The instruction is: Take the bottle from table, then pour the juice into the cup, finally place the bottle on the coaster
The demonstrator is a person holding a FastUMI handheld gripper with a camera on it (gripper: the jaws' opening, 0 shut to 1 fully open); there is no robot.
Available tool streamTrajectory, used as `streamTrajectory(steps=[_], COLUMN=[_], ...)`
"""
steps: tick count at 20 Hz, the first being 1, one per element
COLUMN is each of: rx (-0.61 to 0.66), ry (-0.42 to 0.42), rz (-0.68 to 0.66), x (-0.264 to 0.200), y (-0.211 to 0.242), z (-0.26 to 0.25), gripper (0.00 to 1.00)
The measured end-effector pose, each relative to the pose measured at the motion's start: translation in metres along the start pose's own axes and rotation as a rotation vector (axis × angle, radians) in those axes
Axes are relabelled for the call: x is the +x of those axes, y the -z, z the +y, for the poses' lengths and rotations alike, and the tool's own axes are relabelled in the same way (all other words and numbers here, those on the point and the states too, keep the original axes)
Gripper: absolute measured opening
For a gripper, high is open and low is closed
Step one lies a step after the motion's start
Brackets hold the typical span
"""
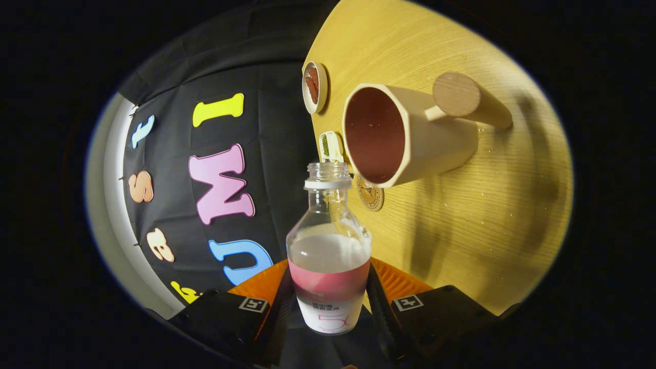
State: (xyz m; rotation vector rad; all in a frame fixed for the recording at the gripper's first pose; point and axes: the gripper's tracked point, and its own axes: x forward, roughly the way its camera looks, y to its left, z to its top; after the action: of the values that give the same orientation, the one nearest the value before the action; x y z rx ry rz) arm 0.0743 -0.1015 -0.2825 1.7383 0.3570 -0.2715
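- Hand-held gripper (330, 302) clamped on the bottle (329, 246), one finger pressed to each side of its lower body
- Bottle uncapped, clear, with a white neck ring; pinkish-red band and white label below, print too small to read
- Whole view rolled sideways, so the wooden bench (487, 215) stands to the right of the bottle
- Cream cup (405, 136) with a round wooden handle just beyond the bottle mouth, reddish inside
- Round coaster (370, 196) with a printed emblem on the bench between the bottle neck and cup; wording illegible
- Small dish (314, 87) further off
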Motion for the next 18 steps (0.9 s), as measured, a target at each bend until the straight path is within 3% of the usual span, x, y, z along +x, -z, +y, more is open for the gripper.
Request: streamTrajectory(steps=[18], rx=[0.114], ry=[-0.014], rz=[-0.036], x=[-0.0036], y=[-0.0082], z=[0.0019], gripper=[0.74])
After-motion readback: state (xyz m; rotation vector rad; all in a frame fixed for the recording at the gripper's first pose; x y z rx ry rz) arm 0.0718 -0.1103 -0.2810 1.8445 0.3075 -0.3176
